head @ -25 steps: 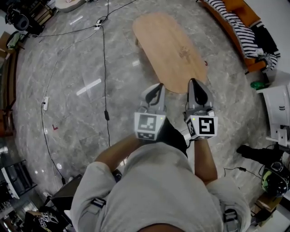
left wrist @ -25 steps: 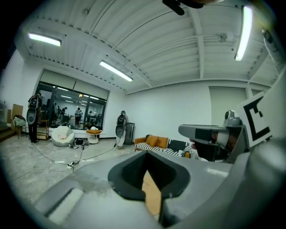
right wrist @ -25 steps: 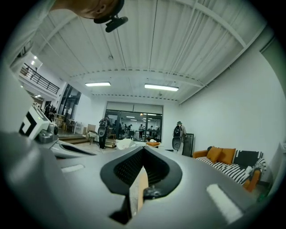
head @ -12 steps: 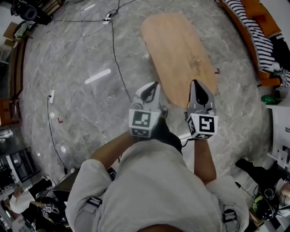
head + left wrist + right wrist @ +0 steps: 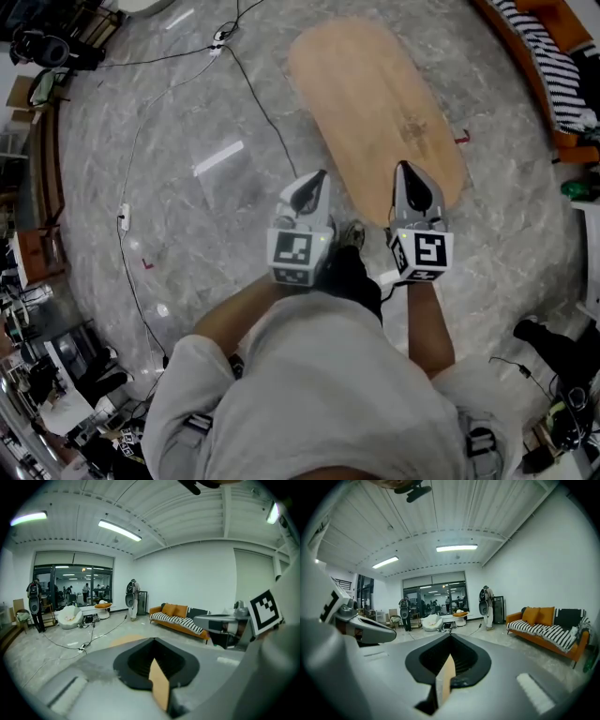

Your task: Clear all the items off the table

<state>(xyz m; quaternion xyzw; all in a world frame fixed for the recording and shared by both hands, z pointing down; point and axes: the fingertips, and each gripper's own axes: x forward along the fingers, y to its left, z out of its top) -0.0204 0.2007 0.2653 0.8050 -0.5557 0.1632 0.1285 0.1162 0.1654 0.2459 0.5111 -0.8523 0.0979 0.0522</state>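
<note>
The oval wooden table (image 5: 375, 94) has a bare top; no items show on it. In the head view both grippers are held side by side in front of the person's chest. My left gripper (image 5: 317, 180) hangs over the floor just left of the table's near end, jaws together with nothing between them. My right gripper (image 5: 406, 172) is over the table's near end, also shut and empty. In the left gripper view the closed left gripper (image 5: 157, 677) fills the lower half, with the table (image 5: 126, 640) a tan patch beyond it. The right gripper view shows the right gripper (image 5: 444, 677) closed the same way.
An orange sofa (image 5: 553, 56) with a striped blanket stands right of the table and also shows as the sofa (image 5: 548, 625). Black cables (image 5: 253, 94) and a power strip (image 5: 124, 217) lie on the grey marble floor. Clutter lines the left edge and lower right corner.
The head view has shifted, so the table now lies a little further right and its near end sits under the right gripper. Both grippers keep the same shut pose.
</note>
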